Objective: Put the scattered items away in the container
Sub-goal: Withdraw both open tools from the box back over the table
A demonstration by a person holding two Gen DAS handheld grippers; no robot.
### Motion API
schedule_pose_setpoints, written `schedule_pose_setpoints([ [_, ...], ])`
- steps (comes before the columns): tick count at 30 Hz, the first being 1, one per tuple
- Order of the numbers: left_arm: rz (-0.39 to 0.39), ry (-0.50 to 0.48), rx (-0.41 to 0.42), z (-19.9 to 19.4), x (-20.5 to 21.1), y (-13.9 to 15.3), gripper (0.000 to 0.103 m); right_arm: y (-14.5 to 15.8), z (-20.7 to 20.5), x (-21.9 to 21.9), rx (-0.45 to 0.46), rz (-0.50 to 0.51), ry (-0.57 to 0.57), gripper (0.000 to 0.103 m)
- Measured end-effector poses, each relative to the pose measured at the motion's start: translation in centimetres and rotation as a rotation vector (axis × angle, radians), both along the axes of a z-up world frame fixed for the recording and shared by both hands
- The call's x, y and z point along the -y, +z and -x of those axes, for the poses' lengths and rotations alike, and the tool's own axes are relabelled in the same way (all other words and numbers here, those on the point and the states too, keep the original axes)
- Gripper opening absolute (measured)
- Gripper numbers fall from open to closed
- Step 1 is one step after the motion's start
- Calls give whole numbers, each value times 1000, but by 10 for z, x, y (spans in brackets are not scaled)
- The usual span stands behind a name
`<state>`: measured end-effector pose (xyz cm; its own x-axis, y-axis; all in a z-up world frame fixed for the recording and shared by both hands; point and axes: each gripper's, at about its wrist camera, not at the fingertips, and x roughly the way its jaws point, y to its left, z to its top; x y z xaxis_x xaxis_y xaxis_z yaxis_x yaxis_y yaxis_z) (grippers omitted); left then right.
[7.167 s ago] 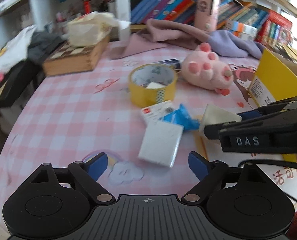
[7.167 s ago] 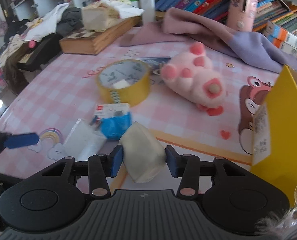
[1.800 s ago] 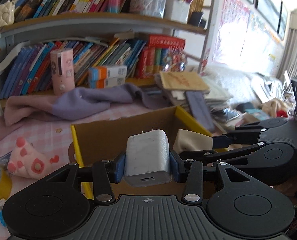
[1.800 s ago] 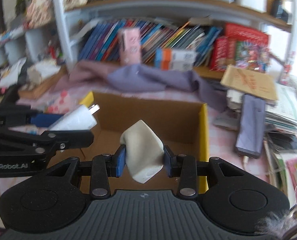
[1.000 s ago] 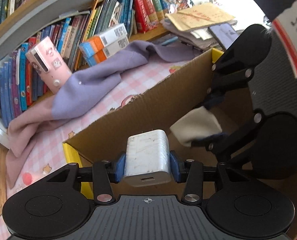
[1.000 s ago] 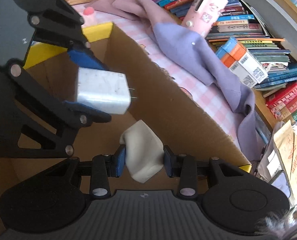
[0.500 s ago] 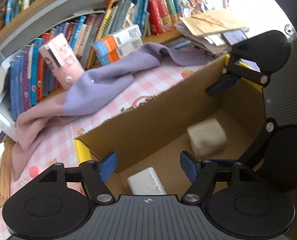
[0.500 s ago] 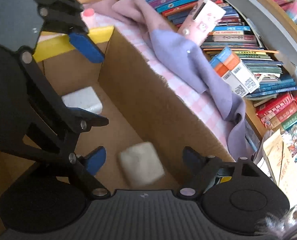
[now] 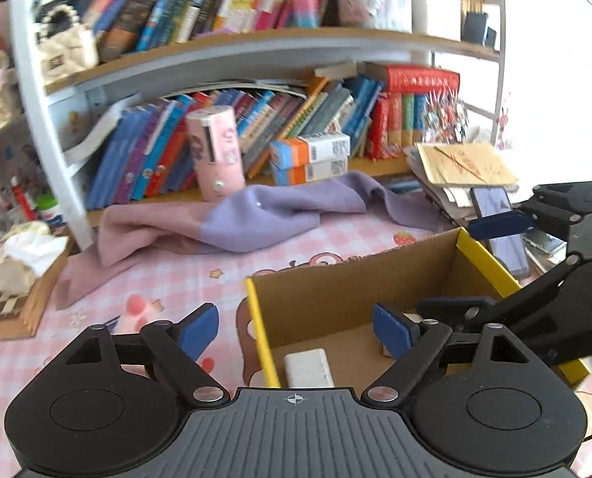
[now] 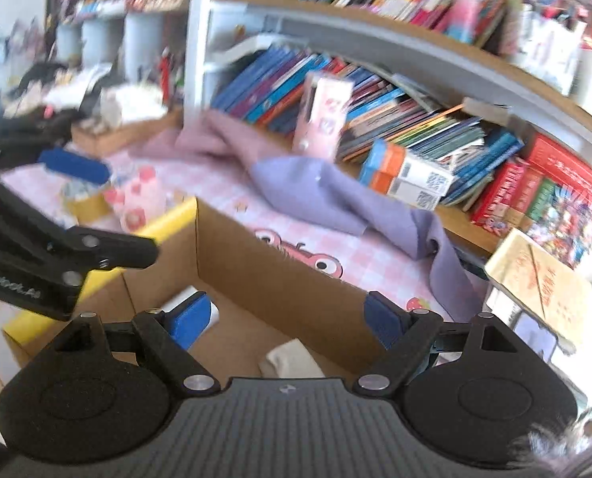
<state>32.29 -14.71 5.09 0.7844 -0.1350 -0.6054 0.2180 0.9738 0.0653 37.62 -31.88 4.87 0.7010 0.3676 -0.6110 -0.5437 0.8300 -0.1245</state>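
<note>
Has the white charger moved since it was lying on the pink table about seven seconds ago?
Yes. The white charger now lies on the floor of the cardboard box, near its yellow-edged wall, no longer out on the pink checked tablecloth.

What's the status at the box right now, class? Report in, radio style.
Left gripper opening, nothing between its fingers; right gripper open, empty. White charger and beige block lying in cardboard box. Nothing blocking.

- I see a white-framed bookshelf (image 9: pixel 232 55) packed with books behind the table.
- The table carries a pink checked cloth (image 9: pixel 176 271).
- Bright daylight enters from a window (image 9: pixel 555 59) at right.
</note>
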Motion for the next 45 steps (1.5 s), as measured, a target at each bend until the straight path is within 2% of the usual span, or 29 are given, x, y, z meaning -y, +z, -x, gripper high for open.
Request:
schedule_pose_setpoints([
  [11, 67, 97, 82, 64, -45, 19, 93, 27, 74, 11, 116, -138, -246, 84],
  [24, 91, 56, 99, 112, -86, 5, 94, 17, 154, -15, 142, -152, -442, 84],
  [33, 78, 34, 70, 159, -120, -7, 94, 4, 216, -52, 156, -148, -529, 84],
  [40, 24, -9, 79, 200, -136, -18, 94, -13, 266, -81, 122, -150, -556, 84],
  [45, 20, -23, 45, 220, -147, -26, 94, -20, 295, -100, 88, -140, -554, 84],
])
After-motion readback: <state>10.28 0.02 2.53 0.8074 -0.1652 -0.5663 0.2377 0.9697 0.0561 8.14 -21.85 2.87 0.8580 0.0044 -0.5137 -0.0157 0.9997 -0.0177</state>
